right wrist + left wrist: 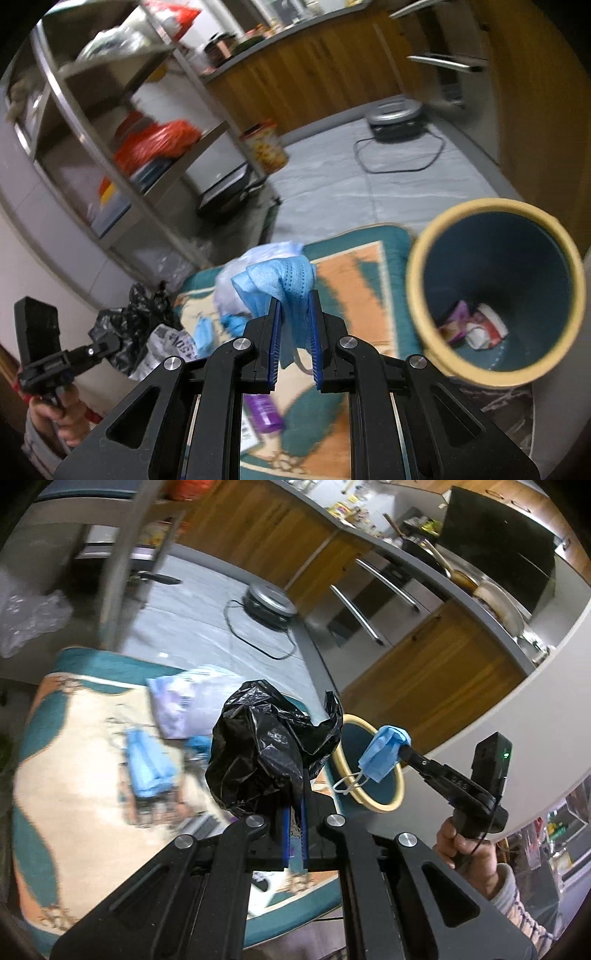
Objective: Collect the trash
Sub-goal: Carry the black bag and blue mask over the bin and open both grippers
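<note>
My left gripper (pixel 293 805) is shut on a crumpled black plastic bag (pixel 266 746), held above the rug; the bag also shows in the right wrist view (pixel 125 328). My right gripper (pixel 293 314) is shut on a blue face mask (pixel 284 284), also seen in the left wrist view (pixel 384 753) just over the bin's rim. The blue bin with a cream rim (pixel 417 295) stands to the right of the mask and holds a few wrappers (pixel 469 325). On the rug lie another blue mask (pixel 147 764), a white-purple plastic bag (pixel 184 701) and a purple packet (pixel 264 410).
The teal and beige rug (pixel 74 812) covers the floor below. A steel shelf rack (pixel 122 155) stands at the left, wooden kitchen cabinets (pixel 424 672) at the back. A grey round device with a black cable (pixel 269 603) lies on the tiled floor.
</note>
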The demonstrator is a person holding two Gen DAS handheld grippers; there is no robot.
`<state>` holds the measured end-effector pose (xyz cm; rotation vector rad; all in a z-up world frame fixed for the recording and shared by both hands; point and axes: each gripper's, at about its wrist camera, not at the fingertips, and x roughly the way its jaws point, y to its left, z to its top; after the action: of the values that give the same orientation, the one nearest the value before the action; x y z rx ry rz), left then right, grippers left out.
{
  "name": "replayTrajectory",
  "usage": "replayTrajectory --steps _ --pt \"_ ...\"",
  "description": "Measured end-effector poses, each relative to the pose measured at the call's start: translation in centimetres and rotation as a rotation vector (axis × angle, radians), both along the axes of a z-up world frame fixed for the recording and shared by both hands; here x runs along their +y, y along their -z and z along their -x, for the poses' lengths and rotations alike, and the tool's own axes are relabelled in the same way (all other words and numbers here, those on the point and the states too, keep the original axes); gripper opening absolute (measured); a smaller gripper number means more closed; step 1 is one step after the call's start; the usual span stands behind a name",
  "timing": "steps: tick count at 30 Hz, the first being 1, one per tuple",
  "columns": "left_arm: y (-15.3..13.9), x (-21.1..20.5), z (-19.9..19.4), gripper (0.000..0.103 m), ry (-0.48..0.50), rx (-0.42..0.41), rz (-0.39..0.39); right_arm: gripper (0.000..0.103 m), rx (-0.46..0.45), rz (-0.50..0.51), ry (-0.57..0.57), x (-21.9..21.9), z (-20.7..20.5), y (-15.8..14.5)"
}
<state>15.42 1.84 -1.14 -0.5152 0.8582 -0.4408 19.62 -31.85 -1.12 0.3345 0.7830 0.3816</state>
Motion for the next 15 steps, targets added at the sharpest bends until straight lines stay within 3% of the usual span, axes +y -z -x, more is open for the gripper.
replayTrajectory --steps 7,15 --pt "-0.8 -7.1 -2.6 0.004 0.096 -0.005 0.005 0.016 -0.032 -0.01 0.154 -6.2 0.9 0.0" --pt "-1.8 -16.0 -5.7 0.004 0.215 -0.026 -0.029 0.016 -0.041 -0.039 0.276 -10.5 0.6 0.8"
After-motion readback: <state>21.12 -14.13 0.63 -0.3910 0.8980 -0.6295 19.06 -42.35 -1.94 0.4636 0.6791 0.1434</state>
